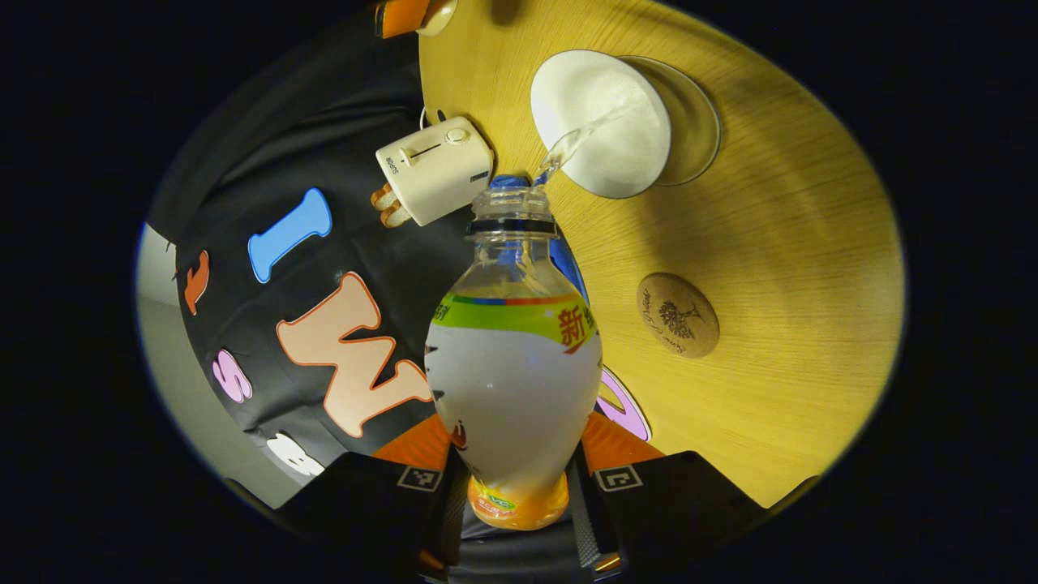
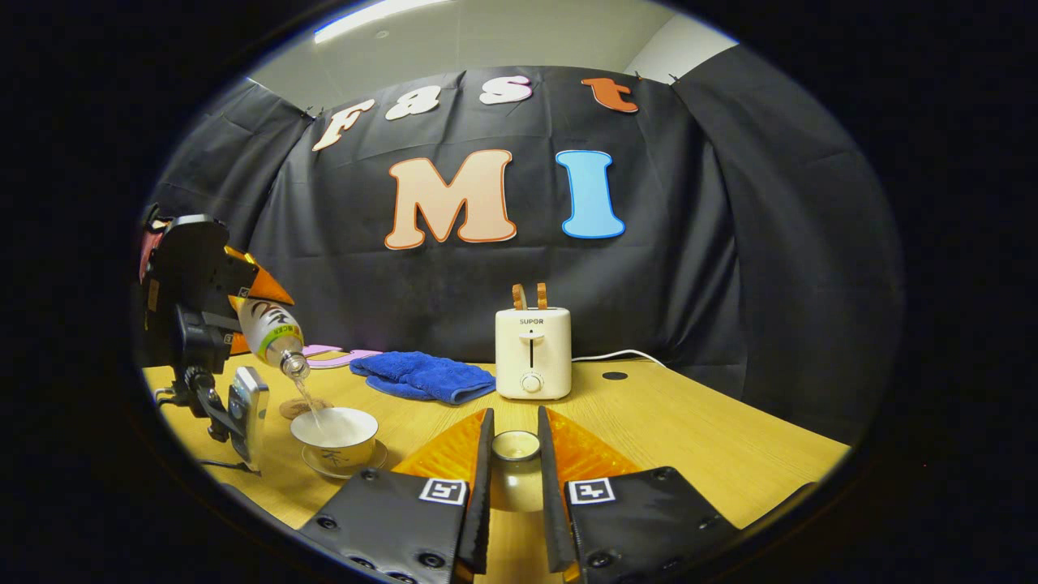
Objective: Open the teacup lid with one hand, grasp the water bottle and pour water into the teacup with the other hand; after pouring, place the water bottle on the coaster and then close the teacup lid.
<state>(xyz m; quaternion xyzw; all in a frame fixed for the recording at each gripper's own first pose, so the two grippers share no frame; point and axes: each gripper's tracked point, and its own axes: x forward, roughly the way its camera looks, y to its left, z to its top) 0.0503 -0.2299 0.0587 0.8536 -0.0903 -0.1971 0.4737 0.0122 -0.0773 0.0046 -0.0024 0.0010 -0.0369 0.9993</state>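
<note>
Left gripper [image 1: 512, 478] jaws clamped on tilted bottle [image 1: 512, 381], water streaming into open teacup [image 1: 602, 122] on saucer [image 1: 697, 122], coaster [image 1: 678, 315] bare just beside on tabletop [image 1: 795, 243], right gripper [image 2: 514, 466] jaws clamped on lid [image 2: 516, 446], toaster [image 2: 533, 353] and towel [image 2: 423, 375] behind.

A black cloth wall [image 2: 454, 276] backs the wooden worktop [image 2: 689, 430]; at 12 o'clock, a ceiling light strip [image 2: 369, 18] glows on a pale ceiling.
</note>
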